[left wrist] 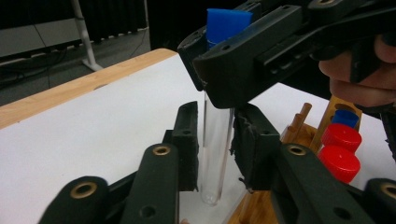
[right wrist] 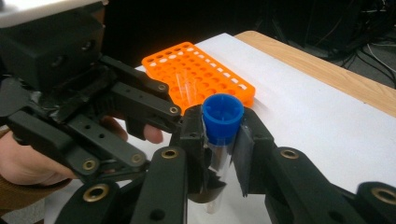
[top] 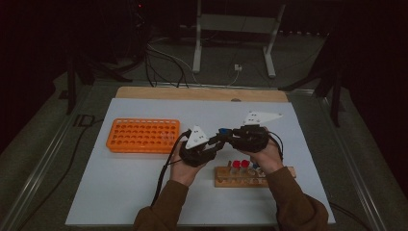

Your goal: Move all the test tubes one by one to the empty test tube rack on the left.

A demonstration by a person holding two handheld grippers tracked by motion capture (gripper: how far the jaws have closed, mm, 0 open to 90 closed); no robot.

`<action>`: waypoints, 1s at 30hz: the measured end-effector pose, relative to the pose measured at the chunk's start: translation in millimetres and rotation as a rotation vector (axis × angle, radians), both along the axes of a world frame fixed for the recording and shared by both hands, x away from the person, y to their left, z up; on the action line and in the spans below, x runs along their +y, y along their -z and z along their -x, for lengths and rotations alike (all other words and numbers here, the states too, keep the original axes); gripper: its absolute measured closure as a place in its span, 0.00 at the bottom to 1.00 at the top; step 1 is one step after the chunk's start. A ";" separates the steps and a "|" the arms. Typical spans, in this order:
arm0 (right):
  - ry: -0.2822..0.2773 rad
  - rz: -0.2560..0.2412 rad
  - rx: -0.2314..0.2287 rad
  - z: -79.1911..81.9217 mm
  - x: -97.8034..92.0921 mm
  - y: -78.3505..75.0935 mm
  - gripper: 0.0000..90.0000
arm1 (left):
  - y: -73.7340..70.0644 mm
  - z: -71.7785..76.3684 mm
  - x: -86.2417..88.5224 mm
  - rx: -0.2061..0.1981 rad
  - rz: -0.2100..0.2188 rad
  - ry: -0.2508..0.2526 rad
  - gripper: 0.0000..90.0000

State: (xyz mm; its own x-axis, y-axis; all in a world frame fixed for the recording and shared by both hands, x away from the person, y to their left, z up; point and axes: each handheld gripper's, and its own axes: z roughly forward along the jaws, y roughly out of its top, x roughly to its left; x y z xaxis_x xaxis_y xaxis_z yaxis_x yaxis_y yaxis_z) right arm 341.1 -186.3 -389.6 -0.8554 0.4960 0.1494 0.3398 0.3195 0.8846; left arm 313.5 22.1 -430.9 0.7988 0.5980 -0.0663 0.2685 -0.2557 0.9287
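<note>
Apparently the work is a hand-over of one clear tube with a blue cap [top: 223,130], and from the high view it sits mid-air between the left gripper [top: 215,142] and the right gripper [top: 230,135], above the white table [top: 120,192], with the orange rack [top: 143,135] to the left and the wooden rack [top: 240,178] of red- and blue-capped tubes just below the hands. Seen from the left gripper view, its jaws flank the tube's lower glass [left wrist: 215,140], near it on both sides, though I cannot tell whether they press it yet. Looking along the right gripper view, those jaws are clamped on the tube just under its cap [right wrist: 222,113]. So the tube is lifted out and offered; I judge the transfer unfinished, with placing it in a rack left to do.
</note>
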 end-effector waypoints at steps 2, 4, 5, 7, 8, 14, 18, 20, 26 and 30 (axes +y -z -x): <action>0.003 0.002 0.001 0.3 0.5 0.2 0.84 | 0.7 0.4 -1.0 -0.007 -0.006 0.004 0.85; 0.000 0.007 0.004 0.2 0.0 0.5 0.81 | 1.0 0.7 -0.9 -0.010 -0.022 -0.001 0.85; 0.001 0.007 0.001 0.4 -0.5 0.6 0.75 | 1.3 0.1 0.0 -0.011 -0.026 -0.003 0.85; 0.010 0.000 0.001 0.1 -2.2 0.3 0.62 | 2.0 -1.8 3.2 -0.012 -0.033 -0.016 0.85; 0.012 -0.004 0.005 -0.4 -3.6 0.1 0.56 | 2.2 -2.9 5.3 -0.011 -0.034 -0.023 0.85; 0.067 -0.014 0.011 -3.6 -13.0 1.7 0.31 | 1.9 -5.1 16.5 -0.011 -0.030 -0.064 0.85; 0.113 -0.006 -0.004 -3.2 -20.9 4.4 0.21 | 0.0 -4.8 23.8 -0.022 -0.023 -0.087 0.85; 0.137 -0.001 -0.010 -2.0 -26.0 5.6 0.17 | -0.5 -4.8 28.1 -0.024 -0.022 -0.098 0.85; 0.183 -0.011 -0.020 0.6 -44.0 8.8 0.03 | 0.8 -5.4 41.3 -0.013 -0.014 -0.122 0.85; 0.210 -0.009 -0.030 3.0 -55.4 10.1 0.00 | 1.3 -5.4 50.1 -0.009 -0.015 -0.140 0.85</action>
State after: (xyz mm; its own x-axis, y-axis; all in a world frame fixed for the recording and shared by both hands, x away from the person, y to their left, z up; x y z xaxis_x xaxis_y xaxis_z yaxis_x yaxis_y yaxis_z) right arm 338.1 -241.6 -399.7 -0.7378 0.6623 0.1308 0.3712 0.2362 0.8980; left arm 318.9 72.3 -432.2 0.7083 0.7042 -0.0502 0.2945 -0.2301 0.9275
